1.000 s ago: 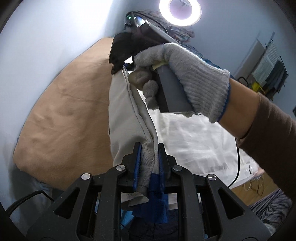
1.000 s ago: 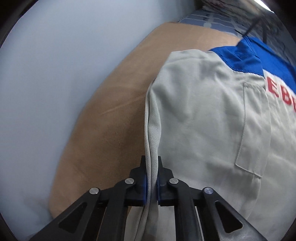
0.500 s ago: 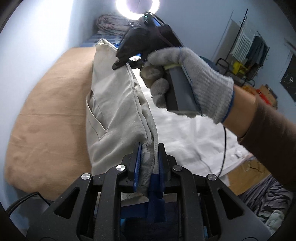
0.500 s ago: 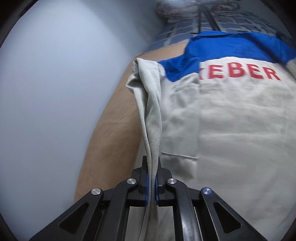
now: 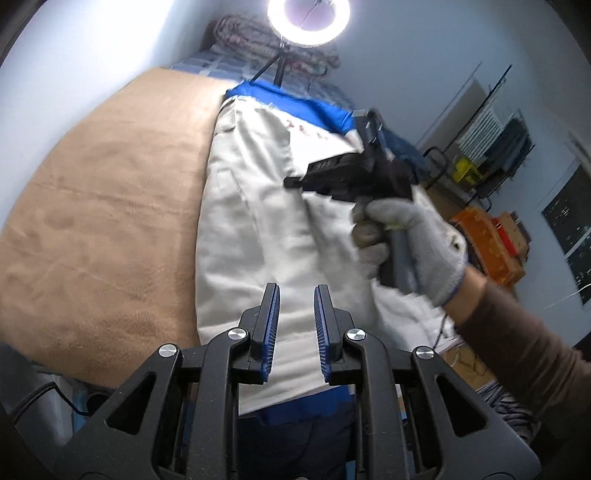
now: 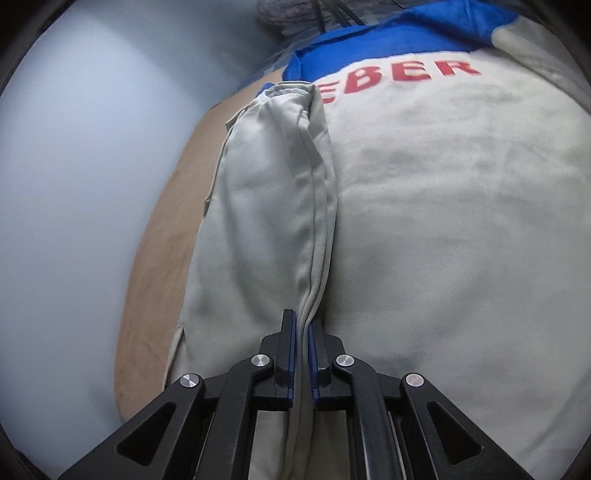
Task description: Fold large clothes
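A large beige work garment (image 5: 258,221) with a blue yoke and red letters lies lengthwise on a tan bed cover (image 5: 103,221). My left gripper (image 5: 294,295) is open and empty just above its near end. In the right wrist view the garment (image 6: 443,221) fills the frame, and my right gripper (image 6: 302,325) is shut on a folded beige edge (image 6: 277,203) laid over it. The right gripper (image 5: 295,181) also shows in the left wrist view, held by a gloved hand (image 5: 410,243) over the garment's right side; its jaws are hidden there.
A pale wall (image 6: 74,184) runs along the left of the bed. A ring light (image 5: 308,16) on a stand is at the bed's far end. A clothes rack (image 5: 495,136), orange crates (image 5: 491,243) and clutter stand to the right.
My left gripper has opened and let go of the garment's edge. The lifted side has come down across the garment, and my right gripper has moved right, over it, still gripping.
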`<state>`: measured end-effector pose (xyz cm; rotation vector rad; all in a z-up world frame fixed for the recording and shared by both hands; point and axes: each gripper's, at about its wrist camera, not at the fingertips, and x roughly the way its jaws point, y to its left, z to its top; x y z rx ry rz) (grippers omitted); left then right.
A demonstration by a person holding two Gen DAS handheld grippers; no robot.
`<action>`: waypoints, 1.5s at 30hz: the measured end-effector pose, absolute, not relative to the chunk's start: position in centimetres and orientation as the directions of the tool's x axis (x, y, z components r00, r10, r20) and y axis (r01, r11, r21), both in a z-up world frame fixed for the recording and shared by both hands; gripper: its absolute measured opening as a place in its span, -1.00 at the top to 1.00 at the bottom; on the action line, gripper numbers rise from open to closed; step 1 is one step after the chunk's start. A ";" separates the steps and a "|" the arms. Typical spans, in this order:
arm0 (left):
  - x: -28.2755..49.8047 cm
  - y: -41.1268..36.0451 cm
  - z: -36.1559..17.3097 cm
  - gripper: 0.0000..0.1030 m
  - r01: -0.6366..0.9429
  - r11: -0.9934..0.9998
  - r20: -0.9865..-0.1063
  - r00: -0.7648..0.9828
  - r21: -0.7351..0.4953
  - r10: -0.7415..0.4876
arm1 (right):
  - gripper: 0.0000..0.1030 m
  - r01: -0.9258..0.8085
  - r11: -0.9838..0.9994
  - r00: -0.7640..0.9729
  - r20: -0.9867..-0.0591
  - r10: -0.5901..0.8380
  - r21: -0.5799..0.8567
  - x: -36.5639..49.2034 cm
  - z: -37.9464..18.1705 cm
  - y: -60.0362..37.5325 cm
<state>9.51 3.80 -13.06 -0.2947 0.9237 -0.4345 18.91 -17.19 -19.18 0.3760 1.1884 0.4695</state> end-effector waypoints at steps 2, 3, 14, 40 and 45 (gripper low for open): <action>10.1 3.4 -13.5 0.68 0.237 0.881 -0.713 0.519 -0.410 -0.471 | 0.73 -0.224 0.863 0.299 -0.811 0.503 0.453 18.8 -18.2 -16.4; 10.2 3.2 -13.6 0.68 0.241 0.884 -0.716 0.520 -0.402 -0.467 | 0.47 -0.248 0.867 0.303 -0.815 0.493 0.432 19.0 -17.8 -16.2; 11.3 1.6 -16.0 0.68 0.236 0.900 -0.751 0.495 -0.368 -0.437 | -0.17 -0.179 0.865 0.501 -0.713 0.491 0.470 28.1 -13.8 -17.8; 11.8 2.4 -20.5 0.68 0.166 0.904 -0.821 0.379 -0.393 -0.426 | 0.60 -0.434 0.876 0.448 -0.793 0.413 0.211 30.7 -15.3 -7.1; 11.2 2.3 -20.4 0.68 0.192 0.901 -0.823 0.367 -0.389 -0.433 | 0.75 -0.423 0.894 0.425 -0.840 0.338 0.146 30.5 -19.0 -5.8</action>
